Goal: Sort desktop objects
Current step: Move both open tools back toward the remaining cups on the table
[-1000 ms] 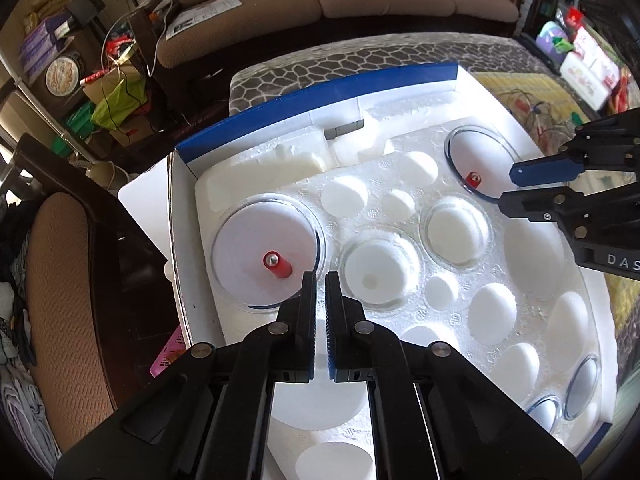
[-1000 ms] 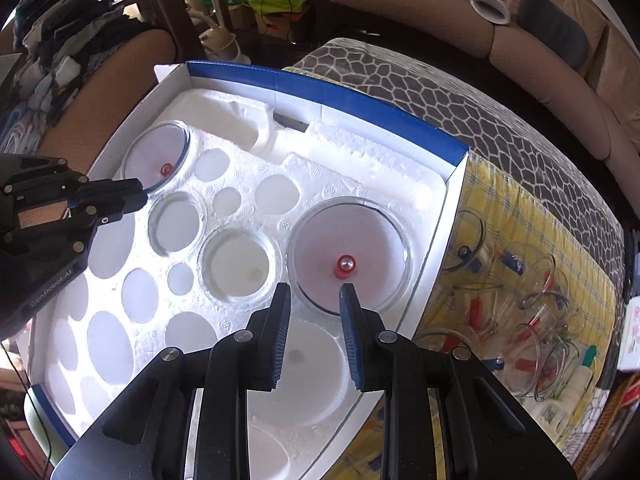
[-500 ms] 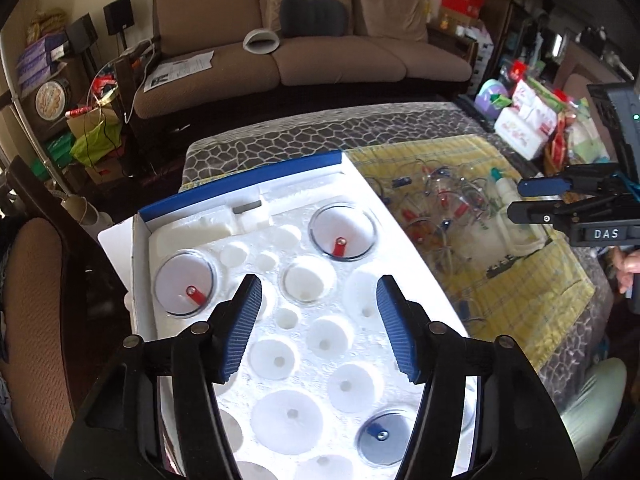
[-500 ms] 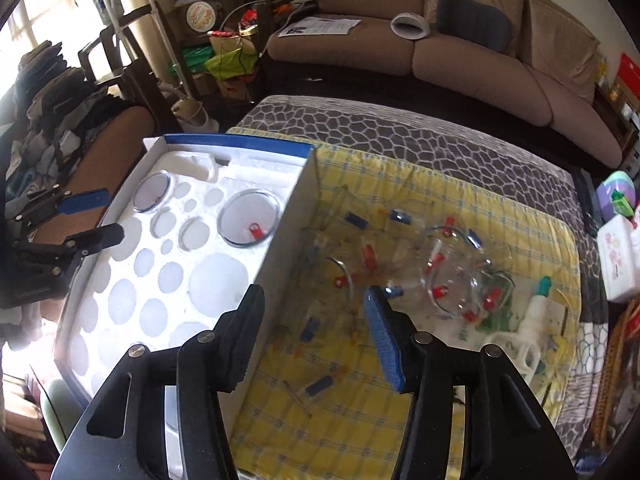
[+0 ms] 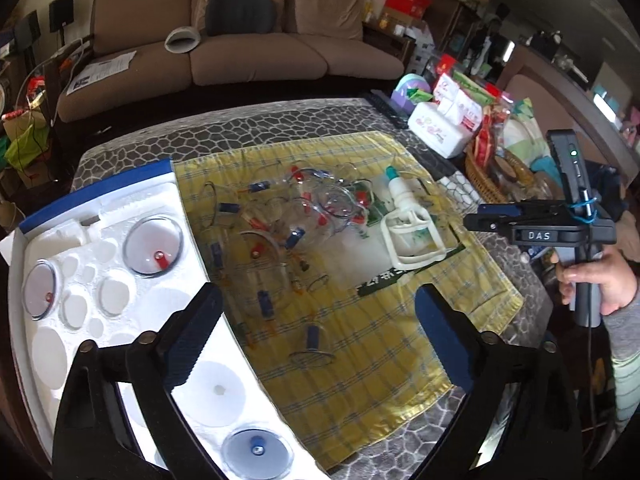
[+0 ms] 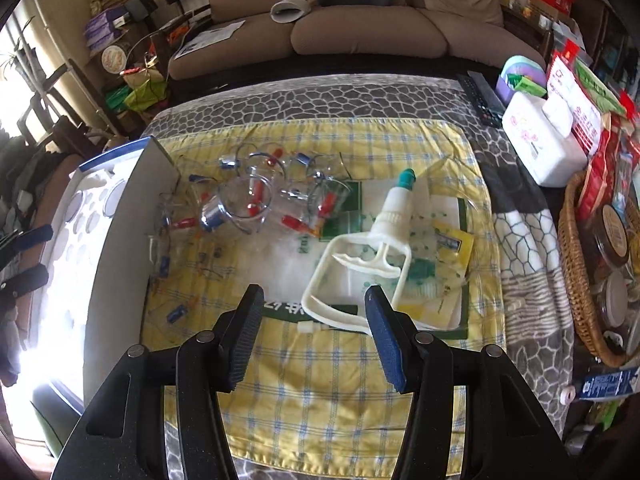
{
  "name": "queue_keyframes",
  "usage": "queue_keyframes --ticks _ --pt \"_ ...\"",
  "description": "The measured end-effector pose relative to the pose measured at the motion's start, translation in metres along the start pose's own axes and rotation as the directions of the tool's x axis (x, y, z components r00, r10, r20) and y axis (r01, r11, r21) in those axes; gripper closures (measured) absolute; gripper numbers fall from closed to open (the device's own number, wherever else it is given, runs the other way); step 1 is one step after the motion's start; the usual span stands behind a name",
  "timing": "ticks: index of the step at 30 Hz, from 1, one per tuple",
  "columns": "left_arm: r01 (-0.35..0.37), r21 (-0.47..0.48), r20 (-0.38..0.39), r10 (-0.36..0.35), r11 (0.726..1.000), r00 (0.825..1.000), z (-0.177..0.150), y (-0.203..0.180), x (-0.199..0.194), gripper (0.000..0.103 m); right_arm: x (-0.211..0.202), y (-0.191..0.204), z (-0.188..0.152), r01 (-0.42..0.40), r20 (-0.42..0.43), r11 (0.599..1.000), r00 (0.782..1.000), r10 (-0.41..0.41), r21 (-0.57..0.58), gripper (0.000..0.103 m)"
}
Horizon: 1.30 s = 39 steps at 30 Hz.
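A white foam tray [image 5: 72, 280] in a blue-edged box lies at the left; it holds clear cups with red valves [image 5: 154, 246] and one with a blue valve [image 5: 256, 454]. Several loose clear cups [image 5: 296, 216] [image 6: 244, 204] lie piled on the yellow checked cloth [image 6: 320, 384]. A white pump gun [image 6: 376, 252] [image 5: 408, 232] lies to their right. My left gripper [image 5: 316, 340] is wide open and empty above the tray's right edge. My right gripper [image 6: 314, 336] is open and empty above the cloth, just before the pump's handle; it also shows in the left wrist view [image 5: 476, 216].
A wicker basket [image 6: 576, 280] with jars and packets stands at the right table edge. A white tissue pack [image 6: 540, 144] and a remote [image 6: 484, 100] lie at the far right. A brown sofa [image 6: 360, 28] stands behind the table.
Both grippers have pulled back and up from the tray and swung right toward the cloth. Both have opened from nearly shut a second ago to wide open now.
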<state>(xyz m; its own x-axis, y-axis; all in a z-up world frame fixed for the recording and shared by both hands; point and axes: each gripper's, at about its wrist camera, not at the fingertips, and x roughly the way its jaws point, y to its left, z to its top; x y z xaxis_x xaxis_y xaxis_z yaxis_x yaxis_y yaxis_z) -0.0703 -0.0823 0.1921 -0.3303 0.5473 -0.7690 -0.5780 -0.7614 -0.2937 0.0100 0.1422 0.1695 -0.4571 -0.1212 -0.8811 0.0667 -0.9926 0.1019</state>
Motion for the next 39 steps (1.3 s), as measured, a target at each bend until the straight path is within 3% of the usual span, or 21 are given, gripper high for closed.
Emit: queue_keyframes --ticks 3,14,16,18,20,35,39 --pt "0.047 0.002 -0.028 -0.047 0.999 0.998 0.005 -0.03 0.023 0.0 0.007 -0.016 -0.008 -0.014 -0.01 1.0 1.0 0.015 0.025 0.047" --pt "0.015 -0.011 -0.086 -0.016 1.0 0.996 0.026 -0.082 0.095 0.001 0.023 -0.075 -0.02 -0.051 0.011 0.986 0.999 0.05 0.157 0.043" --pt "0.005 -0.009 -0.108 -0.006 1.0 0.994 0.023 -0.089 0.113 0.005 0.032 -0.083 -0.022 -0.069 0.006 0.98 0.998 0.069 0.185 0.043" --pt "-0.017 -0.001 -0.129 0.017 1.0 0.991 0.02 -0.096 0.13 0.02 0.04 -0.088 -0.024 -0.083 -0.001 0.976 0.996 0.085 0.203 0.044" --pt "-0.029 -0.003 -0.153 0.028 1.0 0.988 0.017 -0.099 0.148 0.024 0.049 -0.091 -0.025 -0.093 -0.008 0.973 0.995 0.096 0.212 0.044" --pt "-0.124 0.0 -0.225 0.12 0.992 0.967 0.009 -0.109 0.232 0.04 0.093 -0.098 -0.025 -0.145 -0.036 0.956 0.987 0.159 0.254 0.044" --pt "-0.1 -0.02 -0.247 0.092 0.995 0.965 0.004 -0.106 0.243 0.045 0.103 -0.097 -0.027 -0.187 -0.041 0.944 0.978 0.206 0.271 0.054"
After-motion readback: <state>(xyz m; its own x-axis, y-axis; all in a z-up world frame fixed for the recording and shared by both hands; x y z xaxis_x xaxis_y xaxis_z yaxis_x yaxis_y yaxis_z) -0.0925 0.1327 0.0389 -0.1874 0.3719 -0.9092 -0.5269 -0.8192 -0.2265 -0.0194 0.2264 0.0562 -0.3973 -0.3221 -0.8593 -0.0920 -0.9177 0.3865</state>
